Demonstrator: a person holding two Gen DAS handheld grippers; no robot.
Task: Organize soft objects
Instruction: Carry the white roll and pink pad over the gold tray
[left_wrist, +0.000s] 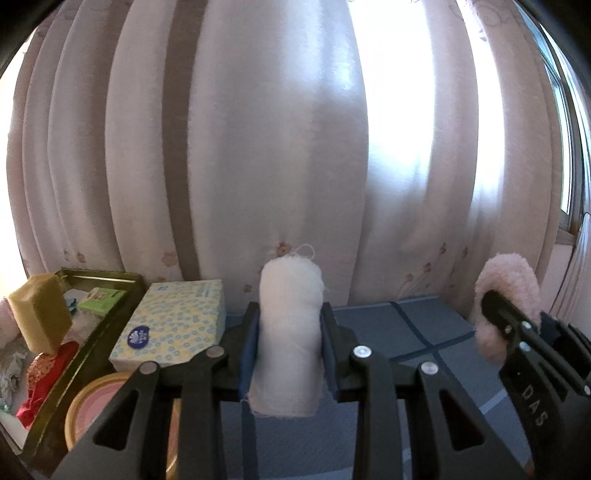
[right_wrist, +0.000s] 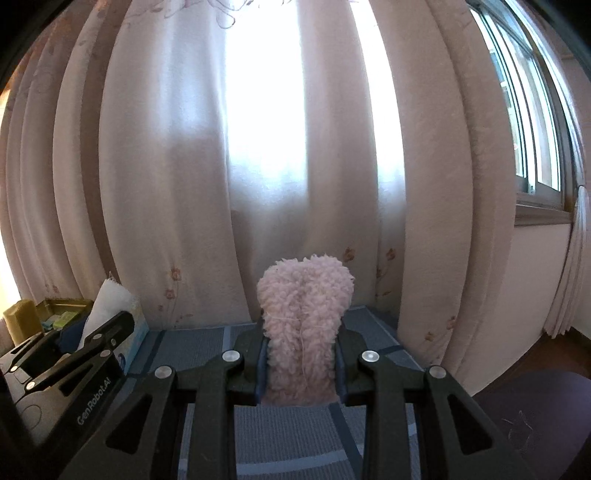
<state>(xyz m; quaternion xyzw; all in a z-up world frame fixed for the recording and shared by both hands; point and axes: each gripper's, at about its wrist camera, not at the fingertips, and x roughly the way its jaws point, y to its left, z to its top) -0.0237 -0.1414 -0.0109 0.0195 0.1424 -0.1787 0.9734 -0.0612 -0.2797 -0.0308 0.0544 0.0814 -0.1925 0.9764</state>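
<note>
I am holding the left claw (left_wrist: 289, 352) pinched on a white gauze-like cloth roll (left_wrist: 288, 332); its blue pads are pressing both sides, and the roll is standing upright between them, its frayed top poking above the fingers. I am holding the right claw (right_wrist: 302, 363) clamped on a pink fleecy cloth (right_wrist: 304, 325), bunched upright between its pads, with a loose thread hanging down its front. Both bundles are being carried above the desk, which is covered by a blue mat with darker crossing stripes (left_wrist: 417, 328).

In the left wrist view, the right claw is showing at the right edge with the pink fleece sticking out beyond it. In the right wrist view, the left claw is showing at the left edge with the white roll tilted up from it.

At the left of the desk, a patterned tissue pack (left_wrist: 173, 325) is lying just beside a dark green tray (left_wrist: 99, 332). The tray is holding a yellow-brown sponge block (left_wrist: 40, 314), a small green box (left_wrist: 99, 299) and red fabric (left_wrist: 48, 376). A round gold-rimmed tin with a pink top (left_wrist: 99, 402) is sitting nearer the camera, partly hidden by the claw. A pale flowered curtain (left_wrist: 280, 147) is hanging behind the desk, and a window (right_wrist: 524, 122) is showing at the right.
</note>
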